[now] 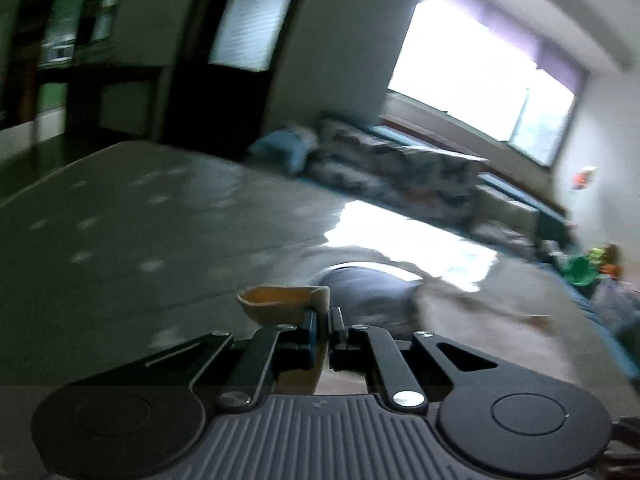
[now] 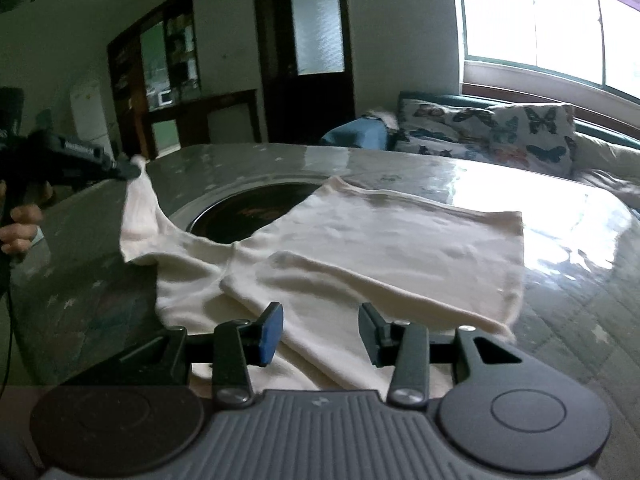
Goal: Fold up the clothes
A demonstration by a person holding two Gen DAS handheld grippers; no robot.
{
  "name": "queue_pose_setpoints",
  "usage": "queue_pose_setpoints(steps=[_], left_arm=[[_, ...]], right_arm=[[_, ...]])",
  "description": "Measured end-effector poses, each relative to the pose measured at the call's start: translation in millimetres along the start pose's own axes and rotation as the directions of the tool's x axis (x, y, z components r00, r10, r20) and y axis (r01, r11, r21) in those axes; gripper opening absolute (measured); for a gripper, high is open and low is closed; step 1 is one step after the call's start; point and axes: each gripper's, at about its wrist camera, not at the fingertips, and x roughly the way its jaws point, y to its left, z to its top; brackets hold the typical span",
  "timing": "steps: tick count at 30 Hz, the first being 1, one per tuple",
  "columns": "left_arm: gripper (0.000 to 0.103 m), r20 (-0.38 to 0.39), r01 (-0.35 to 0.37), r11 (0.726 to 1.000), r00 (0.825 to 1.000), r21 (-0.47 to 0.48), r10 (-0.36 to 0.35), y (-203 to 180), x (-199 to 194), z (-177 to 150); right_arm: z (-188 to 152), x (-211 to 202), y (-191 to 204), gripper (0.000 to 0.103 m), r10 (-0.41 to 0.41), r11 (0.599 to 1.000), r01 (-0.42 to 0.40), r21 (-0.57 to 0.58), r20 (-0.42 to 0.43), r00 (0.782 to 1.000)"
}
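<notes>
Sleeve (image 2: pixel 138 196) pinched in left tool (image 2: pixel 134 171)

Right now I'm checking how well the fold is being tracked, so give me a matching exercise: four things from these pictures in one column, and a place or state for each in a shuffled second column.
Things:
1. left tongs
2. right tongs
3. cream shirt
4. butterfly cushions

Places or states:
A. lined up on the sofa under the window
B. pinched shut on a lifted sleeve
C. spread on the glossy table, partly folded
D. open above the near edge of the cloth

Pairs: 1-B, 2-D, 3-C, 4-A
</notes>
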Motion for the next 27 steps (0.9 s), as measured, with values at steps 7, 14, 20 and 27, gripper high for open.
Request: queue_pose_setpoints(steps=[7, 14, 20, 27], left_arm=[[0.006, -0.001, 0.246, 0.965, 0.969, 0.09, -0.247, -86.0, -1.4, 10.3], [0.006, -0.061, 0.433, 0.893, 0.901, 0.125, -0.429, -154.4, 6.2, -4.2], [0.025, -0.247, 0.526, 0.828, 0.844, 0.197, -0.477, -189.8, 25.8, -46.7], [0.028, -0.249, 0.478, 0.841, 0.873, 0.256, -0.42, -143.9, 17.9, -53.5]], right_arm=[[-9.3, -14.6, -20.2, 0.042, -0.04, 0.997, 0.038, 0.071, 0.02, 0.999], [-18.4, -26.8, -36.7, 0.042, -0.074, 0.989, 0.069, 0.131, 0.035, 0.997], [-21.8, -28.4, -44.7, 0.042, -0.091, 0.984, 0.086, 0.159, 0.029, 0.995], [-24.0, -30.5, -47.1, 0.042, -0.097, 0.984, 0.093, 0.154, 0.02, 0.995]])
